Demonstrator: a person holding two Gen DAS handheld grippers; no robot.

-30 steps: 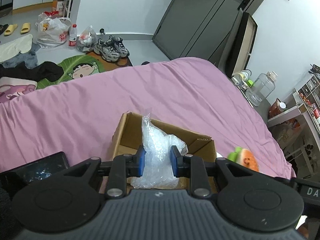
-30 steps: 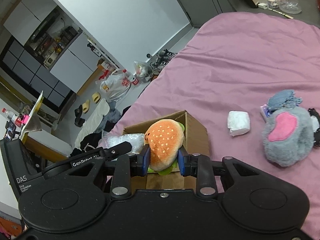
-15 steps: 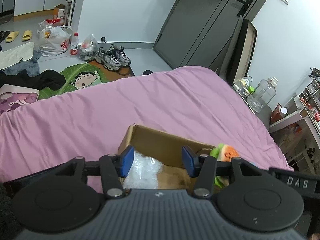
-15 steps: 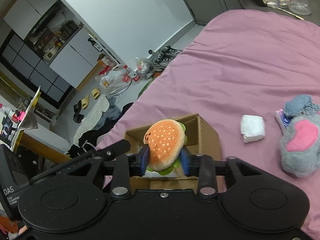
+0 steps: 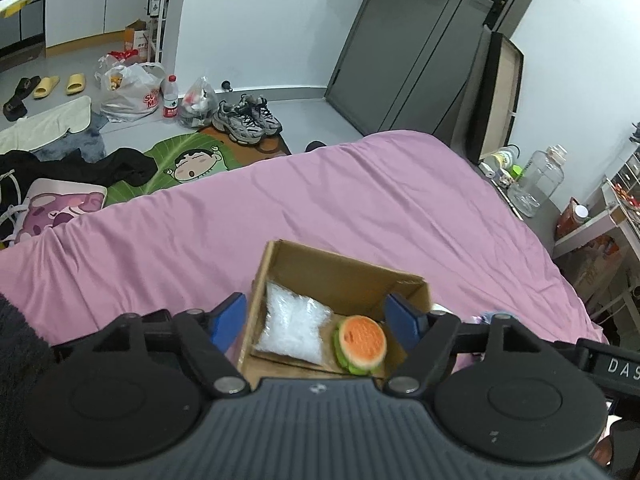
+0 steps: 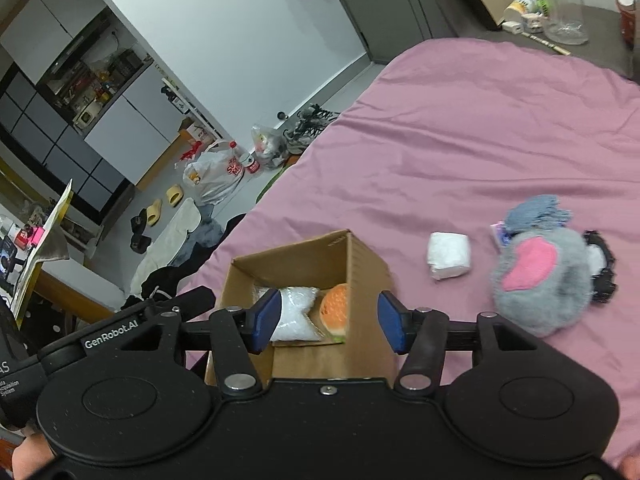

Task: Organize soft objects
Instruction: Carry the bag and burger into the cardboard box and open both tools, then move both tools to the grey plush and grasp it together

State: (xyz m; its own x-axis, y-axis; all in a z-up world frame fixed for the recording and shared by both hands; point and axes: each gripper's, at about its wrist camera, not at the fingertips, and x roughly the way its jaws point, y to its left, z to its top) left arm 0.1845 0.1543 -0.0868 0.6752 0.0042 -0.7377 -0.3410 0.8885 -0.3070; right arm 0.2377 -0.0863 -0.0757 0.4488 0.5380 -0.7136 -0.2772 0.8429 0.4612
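Inside the cardboard box (image 5: pixel 340 276) we count two things: one plastic bag (image 5: pixel 294 326), one burger plush (image 5: pixel 362 344) half hidden in the right view. Our left gripper (image 5: pixel 316 320) and right gripper (image 6: pixel 326 320) gape empty.

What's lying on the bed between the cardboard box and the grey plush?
A small white folded packet lies on the pink sheet between the brown cardboard box and the grey-and-pink fluffy plush, seen in the right wrist view.

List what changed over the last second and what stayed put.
The left hand-held gripper let go of the plastic bag, and the right hand-held gripper dropped the burger toy; both now lie in the cardboard box. The gray plush and white packet stayed on the bed.
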